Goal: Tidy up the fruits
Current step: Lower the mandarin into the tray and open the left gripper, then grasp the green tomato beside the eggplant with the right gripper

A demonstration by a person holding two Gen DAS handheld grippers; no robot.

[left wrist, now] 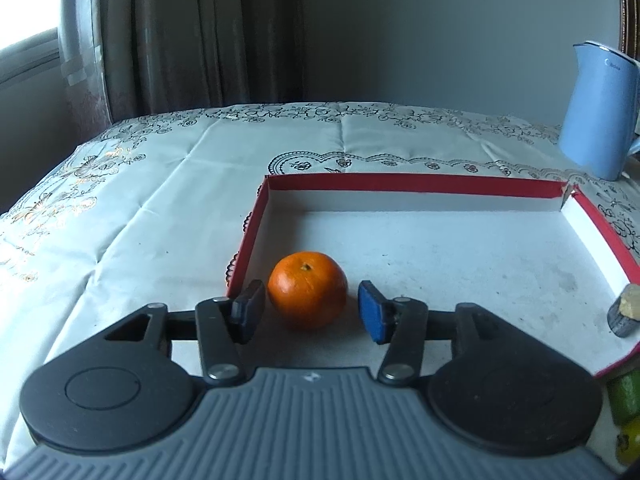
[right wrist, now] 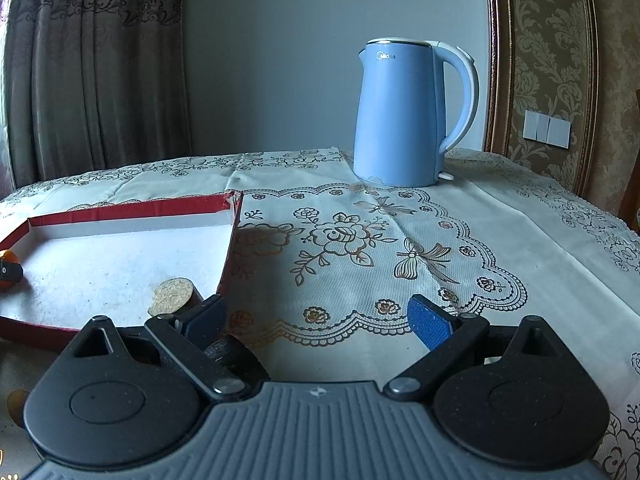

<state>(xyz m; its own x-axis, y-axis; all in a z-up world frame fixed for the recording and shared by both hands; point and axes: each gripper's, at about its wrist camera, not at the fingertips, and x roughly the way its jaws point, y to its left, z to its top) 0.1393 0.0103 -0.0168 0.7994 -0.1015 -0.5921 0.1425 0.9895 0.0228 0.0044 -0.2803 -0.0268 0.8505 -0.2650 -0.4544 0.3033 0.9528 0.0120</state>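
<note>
Left gripper (left wrist: 312,312): nearest to us in the left wrist view; its two pads stand apart on either side of an orange, with a small gap showing on each side, so the fruit is released, not clamped.
Orange (left wrist: 307,289): round, stem dimple facing up, resting on the white floor of a shallow box, in the near left corner, just beside the left wall.
Right gripper (right wrist: 316,322): nearest to us in the right wrist view; fingers spread wide over the patterned cloth, nothing between them.
Dark fruit piece (right wrist: 173,296): a cut, dark-skinned piece with a pale speckled face, lying inside the box near its right wall, just beyond the right gripper's left pad; we cannot tell what fruit it is.
Green and yellow fruit (left wrist: 626,400): glimpsed at the right edge of the left wrist view, outside the box.
Box (left wrist: 416,184): red outside, white inside, low walls, lying flat on the cloth.
Tablecloth (right wrist: 400,240): cream with a floral and butterfly pattern.
Kettle (right wrist: 404,116): pale blue, upright, beyond the box to its right.
Curtain (left wrist: 192,32): brown, hanging behind the table on the left.
</note>
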